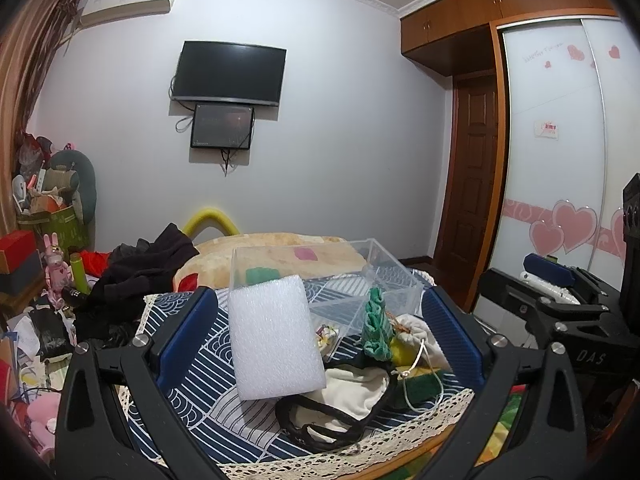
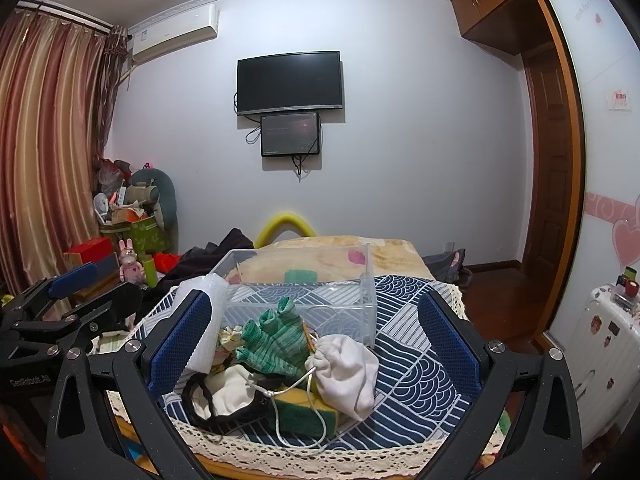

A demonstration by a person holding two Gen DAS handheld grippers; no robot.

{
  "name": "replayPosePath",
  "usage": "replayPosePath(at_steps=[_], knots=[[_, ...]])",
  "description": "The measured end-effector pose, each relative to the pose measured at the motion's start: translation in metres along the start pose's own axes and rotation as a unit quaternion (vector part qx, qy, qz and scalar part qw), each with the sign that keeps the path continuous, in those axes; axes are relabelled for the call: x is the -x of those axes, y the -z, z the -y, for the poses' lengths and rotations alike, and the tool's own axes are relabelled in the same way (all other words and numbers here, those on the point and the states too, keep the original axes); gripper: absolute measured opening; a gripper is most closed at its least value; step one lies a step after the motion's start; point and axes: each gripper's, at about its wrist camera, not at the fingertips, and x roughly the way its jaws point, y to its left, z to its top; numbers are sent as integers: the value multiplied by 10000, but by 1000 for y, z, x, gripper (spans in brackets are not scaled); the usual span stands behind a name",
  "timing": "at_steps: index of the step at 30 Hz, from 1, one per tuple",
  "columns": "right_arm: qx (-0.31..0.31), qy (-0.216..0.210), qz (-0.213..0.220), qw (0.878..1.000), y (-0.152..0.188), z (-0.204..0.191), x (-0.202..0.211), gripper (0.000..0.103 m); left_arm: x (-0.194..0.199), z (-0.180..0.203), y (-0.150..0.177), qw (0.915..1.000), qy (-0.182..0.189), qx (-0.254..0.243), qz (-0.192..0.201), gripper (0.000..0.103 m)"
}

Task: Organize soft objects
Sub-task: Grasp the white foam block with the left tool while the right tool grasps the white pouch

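On my far left, a dark heap of clothes (image 1: 136, 276) lies well outside the fingers. My left gripper (image 1: 320, 340) is spread wide and holds nothing. Between its fingers, nearest the left pad, a white foam sheet (image 1: 274, 340) leans up from the patterned cloth (image 1: 200, 368). Just right of it sit a black band (image 1: 320, 424), a green knit glove (image 1: 376, 328) and a yellow-green sponge (image 1: 416, 388), with the clear box (image 1: 352, 276) beyond them.

My right gripper (image 2: 320, 344) is likewise spread wide, empty. Inside its left finger the foam shows again, then the black band, the glove, the sponge, and a white drawstring pouch (image 2: 348, 372) touching the sponge. The bare cloth runs on to the right finger.
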Motion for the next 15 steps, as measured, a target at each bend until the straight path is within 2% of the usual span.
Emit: replayPosePath(at_steps=[6,9,15], knots=[[-139,33,-138,9998,7,9,-14,103,-19,-8,9,9994,162,51,-316,103],[-235,12,-290,9993,13,17,-23,102,-32,-17,13,9984,199,229,-484,93],[-299,-21,-760,9967,24,25,-47,84,-63,-40,22,9935,132,652,-929,91]])
